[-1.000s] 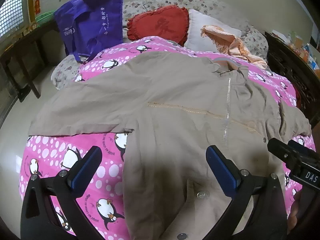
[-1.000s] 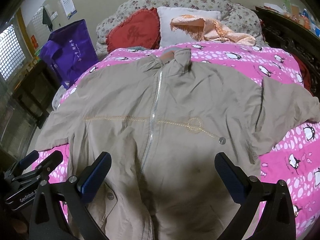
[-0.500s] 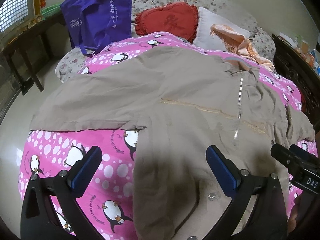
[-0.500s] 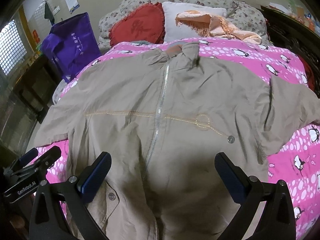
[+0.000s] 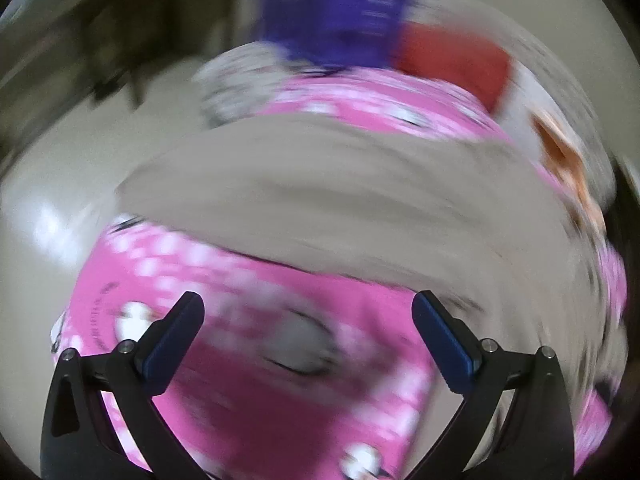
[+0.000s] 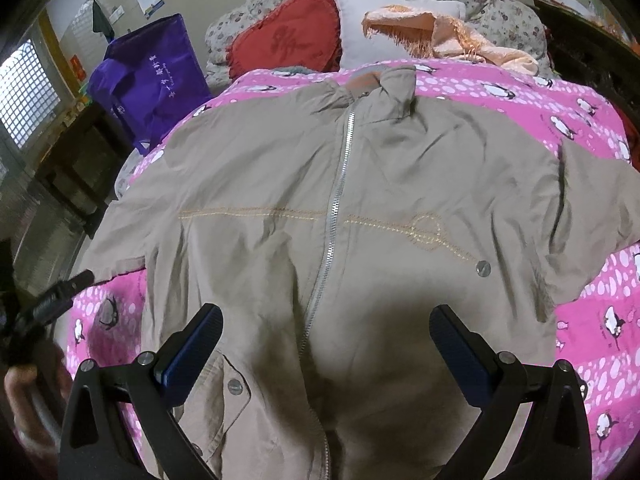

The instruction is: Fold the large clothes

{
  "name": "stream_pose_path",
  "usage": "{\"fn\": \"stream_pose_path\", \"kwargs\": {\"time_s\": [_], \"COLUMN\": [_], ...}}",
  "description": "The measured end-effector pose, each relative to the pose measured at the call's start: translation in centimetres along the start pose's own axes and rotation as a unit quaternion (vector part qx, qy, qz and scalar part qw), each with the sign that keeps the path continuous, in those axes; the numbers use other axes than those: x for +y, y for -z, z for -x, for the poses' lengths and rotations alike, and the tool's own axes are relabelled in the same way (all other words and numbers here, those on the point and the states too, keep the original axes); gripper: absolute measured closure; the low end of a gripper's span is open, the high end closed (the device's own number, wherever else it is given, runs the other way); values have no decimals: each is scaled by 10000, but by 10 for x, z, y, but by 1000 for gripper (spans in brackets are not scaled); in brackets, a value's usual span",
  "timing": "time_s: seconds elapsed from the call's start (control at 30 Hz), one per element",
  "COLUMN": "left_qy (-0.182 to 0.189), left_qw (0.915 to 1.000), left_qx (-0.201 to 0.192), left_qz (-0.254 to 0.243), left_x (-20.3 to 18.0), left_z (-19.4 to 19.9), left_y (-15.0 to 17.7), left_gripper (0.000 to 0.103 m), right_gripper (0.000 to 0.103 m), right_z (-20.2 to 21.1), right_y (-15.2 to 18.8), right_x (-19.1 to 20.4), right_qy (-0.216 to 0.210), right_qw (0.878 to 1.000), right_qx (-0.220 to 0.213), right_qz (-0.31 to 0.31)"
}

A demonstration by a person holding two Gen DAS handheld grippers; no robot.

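jacket (image 6: 360,208) flat on bed | left hand-held gripper (image 5: 308,336) agape | right hand-held gripper (image 6: 326,344) agape above hem

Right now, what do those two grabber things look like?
Each is a black plastic fork with two spread arms, silver screws at the joints, and flat dark-blue pads on the fingertips. The left gripper and the right gripper look alike. In the right wrist view, the other tool's black body shows at the left edge, but its marking is too blurred to read.

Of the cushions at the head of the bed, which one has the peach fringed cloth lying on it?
The white rectangular pillow, right of the red heart-shaped cushion; the peach fringed cloth drapes across it.
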State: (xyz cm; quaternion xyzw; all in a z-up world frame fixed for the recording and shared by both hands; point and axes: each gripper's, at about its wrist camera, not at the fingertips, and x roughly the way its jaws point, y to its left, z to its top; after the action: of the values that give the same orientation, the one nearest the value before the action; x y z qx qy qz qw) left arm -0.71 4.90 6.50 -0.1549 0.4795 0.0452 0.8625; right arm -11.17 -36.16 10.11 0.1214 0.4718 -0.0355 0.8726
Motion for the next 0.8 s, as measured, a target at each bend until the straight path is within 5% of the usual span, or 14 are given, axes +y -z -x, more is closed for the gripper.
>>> {"fn": "stream_pose_path", "kwargs": {"time_s": [0.17, 0.3, 0.4, 0.53, 0.67, 0.8], "left_qy": [-40, -8, 29, 178, 164, 354], "left_qw": [9924, 9886, 9854, 9761, 9749, 9778], "left_qx": [72, -322, -468, -310, -320, -771], "left_qz": [1230, 1468, 1635, 2143, 2198, 1918], "left_x": [66, 77, 87, 107, 110, 96], "left_z": [-36, -47, -56, -72, -66, -37], "left_y": [-23, -37, -48, -63, -65, -72], "left_gripper": [7, 11, 38, 52, 90, 97], "right_gripper": [0, 0, 0, 0, 0, 0], "right_z": [-8, -14, -15, -16, -17, -17], "right_y": [-1, -1, -2, -4, -4, -5], "right_x": [2, 5, 3, -2, -5, -11], "right_qy": [-42, -39, -32, -13, 16, 19], "right_qw": [9999, 9997, 9997, 9996, 9996, 9995], "right_qx": [109, 223, 245, 268, 277, 291], "right_qz": [-27, 8, -13, -47, -65, -120]}}
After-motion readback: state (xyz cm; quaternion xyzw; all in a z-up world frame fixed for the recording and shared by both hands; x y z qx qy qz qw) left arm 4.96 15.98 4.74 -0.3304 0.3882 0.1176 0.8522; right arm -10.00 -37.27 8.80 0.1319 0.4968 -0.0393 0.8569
